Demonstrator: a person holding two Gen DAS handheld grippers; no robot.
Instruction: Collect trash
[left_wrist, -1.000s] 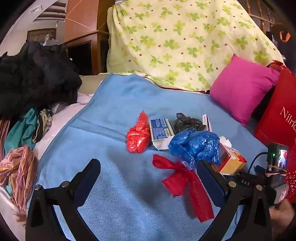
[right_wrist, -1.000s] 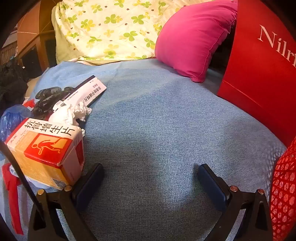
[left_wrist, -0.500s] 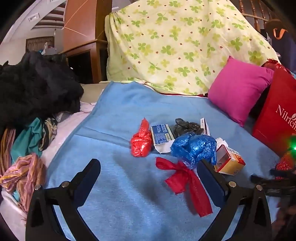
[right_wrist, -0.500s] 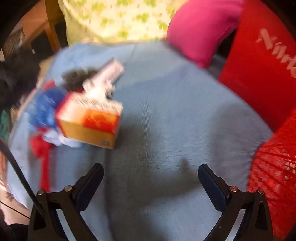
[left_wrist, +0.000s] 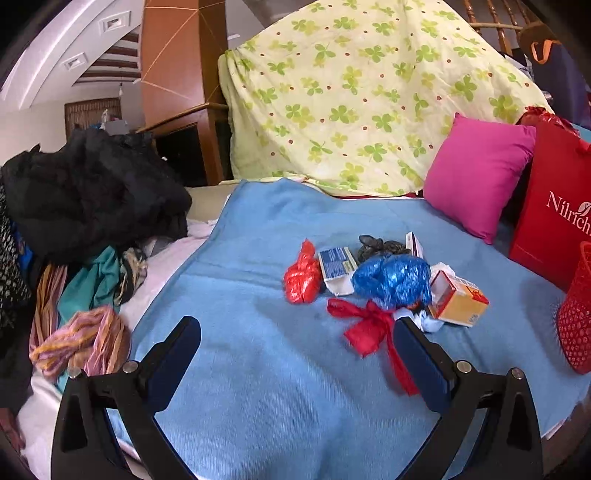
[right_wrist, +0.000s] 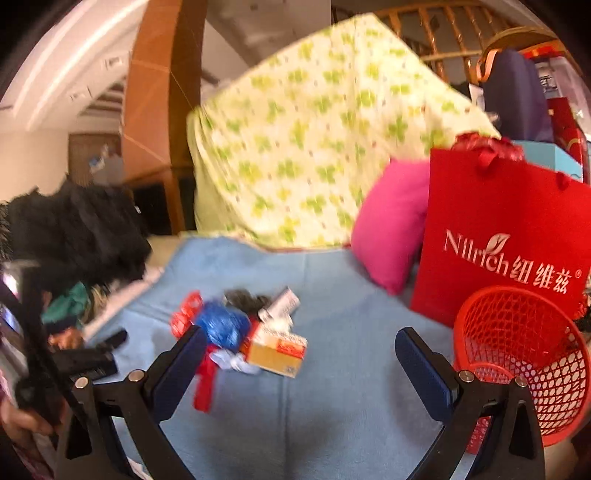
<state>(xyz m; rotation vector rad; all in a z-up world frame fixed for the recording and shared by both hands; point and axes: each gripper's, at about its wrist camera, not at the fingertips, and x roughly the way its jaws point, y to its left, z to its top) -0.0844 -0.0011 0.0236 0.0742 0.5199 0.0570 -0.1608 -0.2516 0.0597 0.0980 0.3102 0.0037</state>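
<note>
A pile of trash lies on the blue blanket (left_wrist: 258, 369): a red knotted bag (left_wrist: 302, 278), a blue bag (left_wrist: 393, 280), a red ribbon (left_wrist: 369, 328), an orange carton (left_wrist: 458, 299), a black bag (left_wrist: 380, 246) and a white-blue flat box (left_wrist: 337, 266). The pile also shows in the right wrist view, with the carton (right_wrist: 275, 350) nearest. A red mesh basket (right_wrist: 517, 354) stands at the right. My left gripper (left_wrist: 297, 354) is open and empty, short of the pile. My right gripper (right_wrist: 301, 365) is open and empty, raised above the blanket.
A red paper bag (right_wrist: 506, 236) and a pink pillow (left_wrist: 476, 177) stand at the right. A clover-print cover (left_wrist: 362, 103) drapes the back. Dark clothes (left_wrist: 85, 192) and scarves (left_wrist: 81, 339) lie heaped at the left.
Both grippers have pulled back and up from the pile. The right one has risen most, so the basket and whole red bag now show in its view.
</note>
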